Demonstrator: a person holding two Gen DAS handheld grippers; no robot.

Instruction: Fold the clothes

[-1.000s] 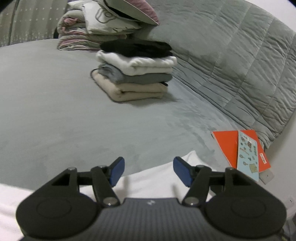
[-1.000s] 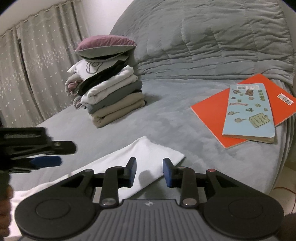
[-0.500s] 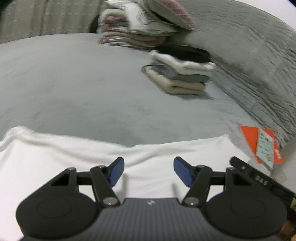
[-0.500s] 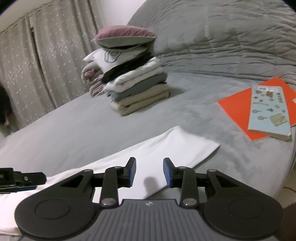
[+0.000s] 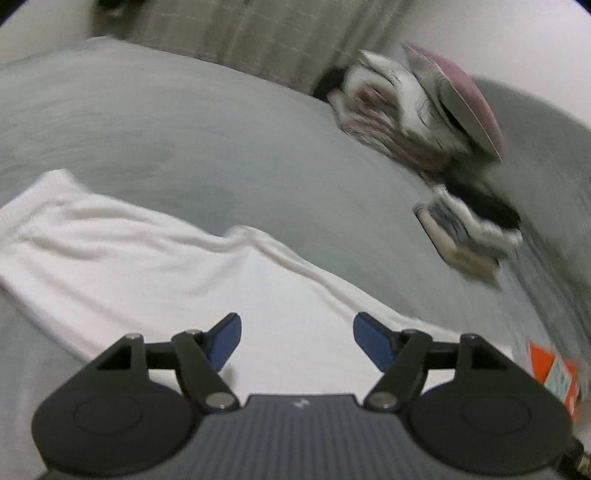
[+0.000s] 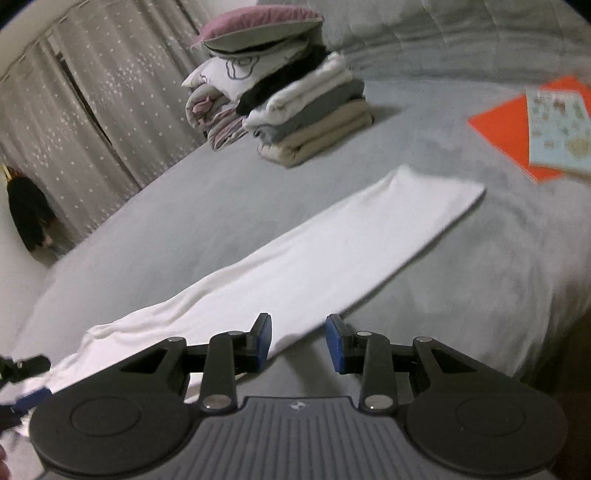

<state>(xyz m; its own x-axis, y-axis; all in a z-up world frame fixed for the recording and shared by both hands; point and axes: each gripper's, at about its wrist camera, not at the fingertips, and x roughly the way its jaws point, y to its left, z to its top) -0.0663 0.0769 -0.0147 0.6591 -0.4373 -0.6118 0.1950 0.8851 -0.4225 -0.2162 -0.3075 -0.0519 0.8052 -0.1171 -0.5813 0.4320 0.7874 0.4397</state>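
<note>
While the grey bed [image 6: 192, 206] filled most of both views, a long white garment [image 6: 332, 251] lay stretched flat across it as a narrow band, one squared end toward the orange folder [image 6: 506, 129] and the other, more rumpled end running off toward the lower left of the right wrist view. Behind the bed hung pale dotted curtains [image 6: 110, 122], and a quilted grey cover [image 6: 461, 40] rose at the far side. Near that cover stood a stack of folded clothes [image 6: 314, 122], beige at the bottom, then grey, white and black, with a heap of bedding and a pink-topped pillow [image 6: 258, 22] just behind it. A light blue booklet [image 6: 557, 129] rested on top of the orange folder, well apart from the stack. The left claw [image 5: 297, 343] hovered over the middle of the white garment [image 5: 184, 258] with its blue-padded fingers [image 5: 225, 341] spread wide and nothing between them; that view was blurred, so the stack [image 5: 469, 229] showed only as smeared layers. The right claw [image 6: 298, 343] sat at the near edge of the garment, its fingers [image 6: 264, 341] parted and holding nothing, the left pad over white cloth and the right pad over bare bed.
</note>
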